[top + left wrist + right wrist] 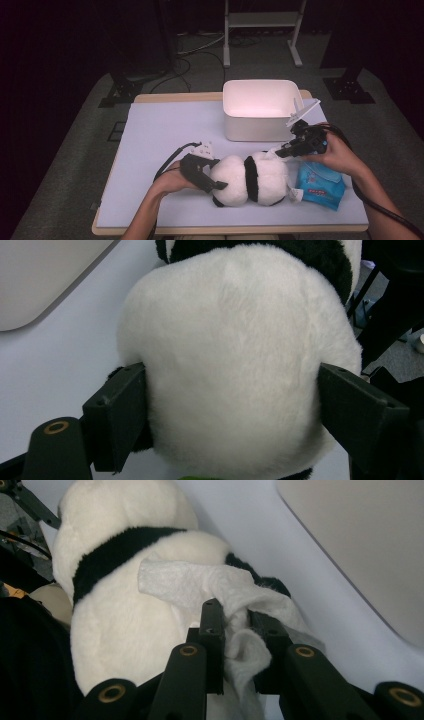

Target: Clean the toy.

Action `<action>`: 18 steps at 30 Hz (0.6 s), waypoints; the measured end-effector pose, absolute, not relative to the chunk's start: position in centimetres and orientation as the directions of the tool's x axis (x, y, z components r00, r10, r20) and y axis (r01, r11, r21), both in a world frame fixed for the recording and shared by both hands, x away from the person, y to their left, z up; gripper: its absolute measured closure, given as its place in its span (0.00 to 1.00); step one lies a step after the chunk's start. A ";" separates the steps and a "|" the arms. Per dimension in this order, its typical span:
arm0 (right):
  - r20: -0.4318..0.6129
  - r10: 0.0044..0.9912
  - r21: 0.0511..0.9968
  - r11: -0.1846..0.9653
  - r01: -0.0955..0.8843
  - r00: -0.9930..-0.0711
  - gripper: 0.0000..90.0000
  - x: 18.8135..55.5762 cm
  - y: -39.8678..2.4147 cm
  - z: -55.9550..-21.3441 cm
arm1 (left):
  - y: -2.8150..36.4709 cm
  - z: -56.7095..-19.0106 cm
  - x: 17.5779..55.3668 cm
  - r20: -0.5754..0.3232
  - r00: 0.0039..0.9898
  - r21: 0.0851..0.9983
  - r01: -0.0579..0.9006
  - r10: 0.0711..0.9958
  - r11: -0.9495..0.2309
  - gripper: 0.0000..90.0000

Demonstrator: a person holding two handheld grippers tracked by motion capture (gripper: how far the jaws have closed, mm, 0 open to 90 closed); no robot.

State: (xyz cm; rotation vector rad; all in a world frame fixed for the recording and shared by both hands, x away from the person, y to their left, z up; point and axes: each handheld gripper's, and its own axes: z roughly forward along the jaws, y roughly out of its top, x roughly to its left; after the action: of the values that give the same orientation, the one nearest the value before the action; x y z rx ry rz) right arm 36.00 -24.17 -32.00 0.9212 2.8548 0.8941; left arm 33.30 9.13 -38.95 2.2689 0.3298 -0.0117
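From above, the panda [249, 180] is seen lying on the table [150, 135] near the box [257, 107] and pack [320, 187]. Its round end is squeezed by the left gripper [232, 405]. A tissue [200, 587] is pinched by the right gripper [235, 630], laid on the panda.

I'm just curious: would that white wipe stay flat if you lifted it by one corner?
Probably not. The wipe bunches and folds where the right gripper pinches it, so it looks floppy and light. It drapes over the toy panda, so it would likely sag.

Plush panda [250, 180] (lying sideways), wipe [200, 587] atop
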 end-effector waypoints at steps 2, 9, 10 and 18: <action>0.159 0.542 0.523 0.663 0.535 -0.826 0.86 35.8 -24.5 -32.0 | 9.1 -38.9 33.3 -0.118 0.965 0.741 0.242 0.234 -0.626 0.18; 0.138 0.531 0.519 0.680 0.518 -0.836 0.86 35.5 -23.8 -31.7 | 9.1 -38.9 33.3 -0.110 0.967 0.735 0.236 0.232 -0.635 0.19; 0.137 0.533 0.515 0.682 0.520 -0.835 0.86 35.4 -23.7 -31.6 | 9.1 -39.0 33.3 -0.111 0.966 0.736 0.237 0.232 -0.635 0.18; 0.130 0.516 0.515 0.695 0.502 -0.847 0.86 35.8 -22.2 -31.3 | 9.1 -39.0 33.3 -0.116 0.965 0.734 0.243 0.236 -0.634 0.18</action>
State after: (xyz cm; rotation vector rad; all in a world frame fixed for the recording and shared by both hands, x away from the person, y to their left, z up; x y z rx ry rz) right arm 35.77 -22.22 -31.29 0.8614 2.8691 0.8602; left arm 33.33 9.12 -38.98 2.2798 0.3339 -0.0118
